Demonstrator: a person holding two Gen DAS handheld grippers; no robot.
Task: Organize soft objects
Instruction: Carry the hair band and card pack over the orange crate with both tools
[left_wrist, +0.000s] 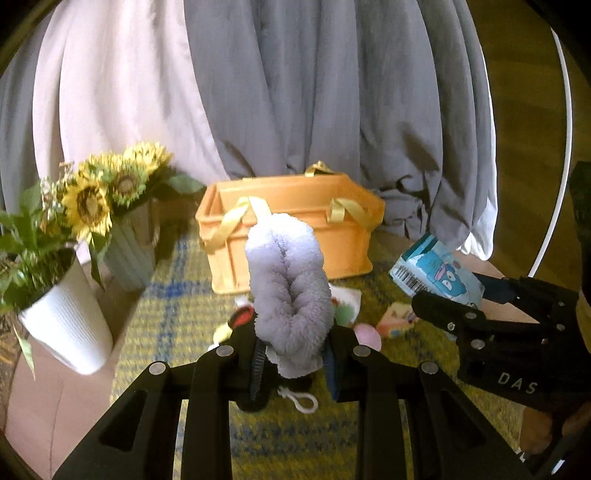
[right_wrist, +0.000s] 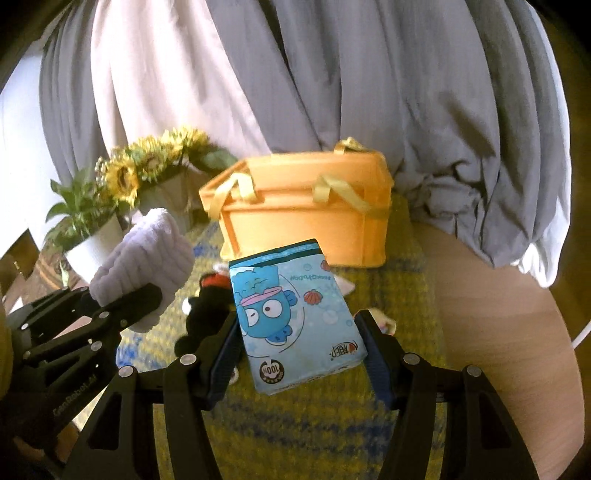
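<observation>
My left gripper is shut on a folded lilac fluffy towel and holds it upright above the mat, in front of the orange basket. The towel also shows in the right wrist view. My right gripper is shut on a blue tissue pack with a cartoon fish, held above the mat before the orange basket. The pack also shows in the left wrist view. The right gripper shows there too.
A black and red plush toy, pastel soft items and a white clip lie on the yellow-blue mat. Sunflowers in a grey vase and a white plant pot stand left. Grey curtains hang behind.
</observation>
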